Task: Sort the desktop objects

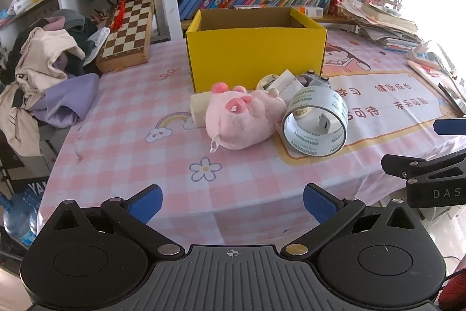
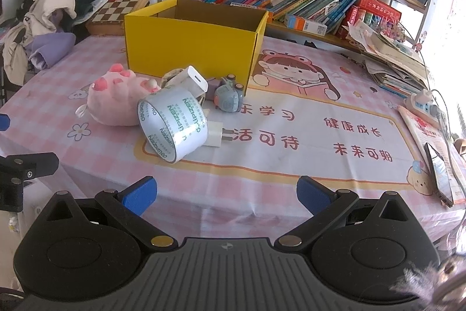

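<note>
Both hand-held grippers are held low at the near edge of the tabletop (image 2: 291, 171), which is covered by a pink checked cloth. On the left hand-held gripper (image 1: 232, 201) the blue-padded fingers are spread wide, and nothing is held between them. The right hand-held gripper (image 2: 226, 196) is likewise spread wide and empty.

An open yellow cardboard box (image 1: 256, 57) is stood upright towards the back of the tabletop. Just in front of it a cluster of items is found. A pink plush toy (image 1: 241, 118) is lain on its side at the left of the cluster. A wide roll of clear printed packing tape (image 2: 173, 124) is rested on its edge, touching the plush toy. A white plug adapter (image 2: 217, 133) is lain against the roll's right side. A white charger block (image 2: 193, 79) is propped behind the roll, and a small grey toy robot (image 2: 228, 96) is placed beside it, near the box's corner.
</note>
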### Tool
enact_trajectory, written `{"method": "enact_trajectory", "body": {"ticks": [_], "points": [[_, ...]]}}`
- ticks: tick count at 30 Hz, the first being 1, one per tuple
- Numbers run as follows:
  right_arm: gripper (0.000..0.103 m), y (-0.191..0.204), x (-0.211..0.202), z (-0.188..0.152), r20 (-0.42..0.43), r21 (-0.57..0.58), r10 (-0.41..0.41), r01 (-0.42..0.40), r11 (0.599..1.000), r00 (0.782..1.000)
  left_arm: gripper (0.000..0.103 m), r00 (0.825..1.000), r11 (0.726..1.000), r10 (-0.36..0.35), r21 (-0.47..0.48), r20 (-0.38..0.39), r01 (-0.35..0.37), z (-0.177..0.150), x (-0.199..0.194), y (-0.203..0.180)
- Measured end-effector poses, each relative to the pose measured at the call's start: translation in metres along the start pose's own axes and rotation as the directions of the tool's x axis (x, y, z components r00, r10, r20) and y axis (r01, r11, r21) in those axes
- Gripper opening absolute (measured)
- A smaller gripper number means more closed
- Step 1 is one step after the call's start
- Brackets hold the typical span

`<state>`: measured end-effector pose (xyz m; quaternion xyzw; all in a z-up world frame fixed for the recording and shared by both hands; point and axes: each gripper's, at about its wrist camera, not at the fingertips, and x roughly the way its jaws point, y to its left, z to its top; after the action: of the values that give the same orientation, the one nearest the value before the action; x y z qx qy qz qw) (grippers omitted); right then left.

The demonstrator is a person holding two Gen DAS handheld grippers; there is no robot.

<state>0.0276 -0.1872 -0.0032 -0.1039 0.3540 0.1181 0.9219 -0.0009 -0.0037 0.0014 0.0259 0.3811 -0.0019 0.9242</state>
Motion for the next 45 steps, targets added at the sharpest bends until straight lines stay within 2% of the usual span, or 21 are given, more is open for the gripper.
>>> {"method": "enact_trajectory", "body": {"ticks": [11,45], "points": [[0.103,-0.0015,-0.0023,-0.0008,0.001,-0.007,0.033,-0.033,0.999,0.999,0.103,1.000,1.000,-0.014,-0.004,0.001,0.014,0.0006,-0.0007,-0.0030],[0.103,-0.0025,0.0032,0.0019,-0.017,-0.018,0.024,-0.025,1.000,1.000,0.103,1.000,1.000,-0.010,0.009,-0.020,0.011,0.0026,0.0057,-0.0058]]}}
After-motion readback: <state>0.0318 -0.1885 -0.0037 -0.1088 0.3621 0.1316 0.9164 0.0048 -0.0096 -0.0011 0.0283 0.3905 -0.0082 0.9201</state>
